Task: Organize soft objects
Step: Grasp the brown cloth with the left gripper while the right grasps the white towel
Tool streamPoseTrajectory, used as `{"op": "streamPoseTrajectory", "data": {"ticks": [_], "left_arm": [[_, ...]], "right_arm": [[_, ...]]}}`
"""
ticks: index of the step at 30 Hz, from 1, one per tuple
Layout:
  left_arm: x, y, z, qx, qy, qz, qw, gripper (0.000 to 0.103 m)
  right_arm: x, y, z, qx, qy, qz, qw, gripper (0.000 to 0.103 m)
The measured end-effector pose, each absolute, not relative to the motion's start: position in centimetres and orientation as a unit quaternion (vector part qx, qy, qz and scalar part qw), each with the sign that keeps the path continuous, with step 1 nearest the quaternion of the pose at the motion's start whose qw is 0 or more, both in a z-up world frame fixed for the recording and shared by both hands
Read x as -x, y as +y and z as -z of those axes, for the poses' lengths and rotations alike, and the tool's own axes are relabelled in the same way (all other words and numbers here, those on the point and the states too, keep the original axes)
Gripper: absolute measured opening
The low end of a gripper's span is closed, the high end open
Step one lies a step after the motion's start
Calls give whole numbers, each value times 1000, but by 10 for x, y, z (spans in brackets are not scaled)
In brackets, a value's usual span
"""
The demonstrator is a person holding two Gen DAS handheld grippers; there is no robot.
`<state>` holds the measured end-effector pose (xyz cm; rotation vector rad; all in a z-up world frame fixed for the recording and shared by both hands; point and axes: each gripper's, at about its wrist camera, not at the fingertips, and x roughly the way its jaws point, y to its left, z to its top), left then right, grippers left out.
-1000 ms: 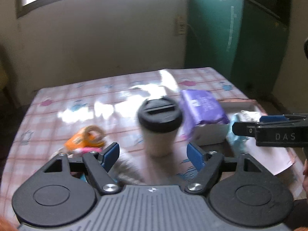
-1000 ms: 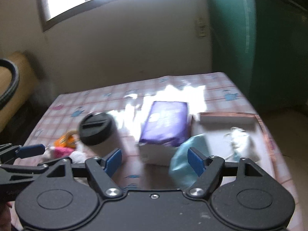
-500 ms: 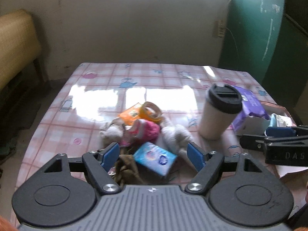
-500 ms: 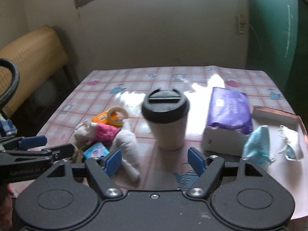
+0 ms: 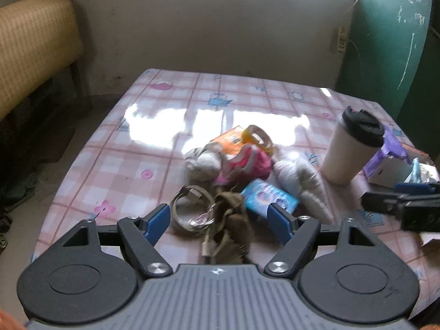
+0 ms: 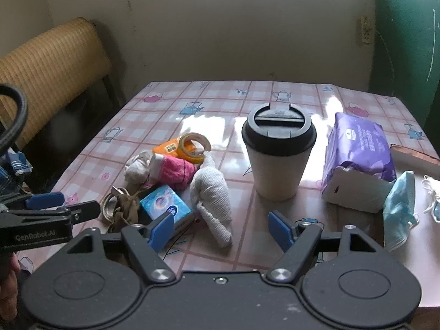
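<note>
A heap of soft things lies on the checked tablecloth: a grey sock ball (image 5: 202, 165), a pink sock (image 5: 247, 162), a rolled white cloth (image 5: 299, 181), a blue tissue pack (image 5: 271, 200) and an olive cloth (image 5: 231, 220). My left gripper (image 5: 218, 217) hovers open just before the olive cloth, holding nothing. In the right wrist view the white cloth (image 6: 214, 198), pink sock (image 6: 176, 172) and tissue pack (image 6: 165, 203) lie ahead of my right gripper (image 6: 221, 227), which is open and empty. A blue face mask (image 6: 398, 206) lies at the right.
A white cup with a black lid (image 6: 277, 154) stands mid-table, a purple pack (image 6: 357, 148) on a white box to its right. A coiled cable (image 5: 192, 209), an orange packet and a tape roll (image 5: 255, 137) sit in the heap. A woven bench (image 6: 49, 60) stands left.
Both grippers have swung left and dropped a little, from facing the cup and purple pack to facing the heap. Both stayed open and empty.
</note>
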<state>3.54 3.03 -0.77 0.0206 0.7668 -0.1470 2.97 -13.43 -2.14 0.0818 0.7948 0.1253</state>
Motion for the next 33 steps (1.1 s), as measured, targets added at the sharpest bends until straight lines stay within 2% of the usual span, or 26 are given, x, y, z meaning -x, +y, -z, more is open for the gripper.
{"op": "streamPoseTrajectory", "data": {"ticks": [8,16,18,19,20,22,23,33], "left_arm": [[-26,35,42,-6,412,78,908,80],[-48,23,54,-5,404,72,912,79],[-56,17,60,-11,404,73,912,77],[-58,14,63,-14,406,74,911,69],[-60,12,66,-17,409,75,909,54],[-63,10,71,-14,417,81,905,41],[-60,9,70,-14,415,81,906,38],[-44,21,36,-14,395,81,915,35]], "right_arm": [[-31,-133,34,-49,399,-71,913,89],[-35,-134,44,-52,407,-74,909,89],[-37,-134,46,-51,408,-76,908,89],[-38,-134,48,-52,408,-78,908,89],[-39,-135,49,-52,408,-80,908,89],[-42,-136,53,-51,409,-85,907,89],[-44,-136,55,-51,410,-87,907,89],[-93,-132,76,-51,420,-93,901,89]]}}
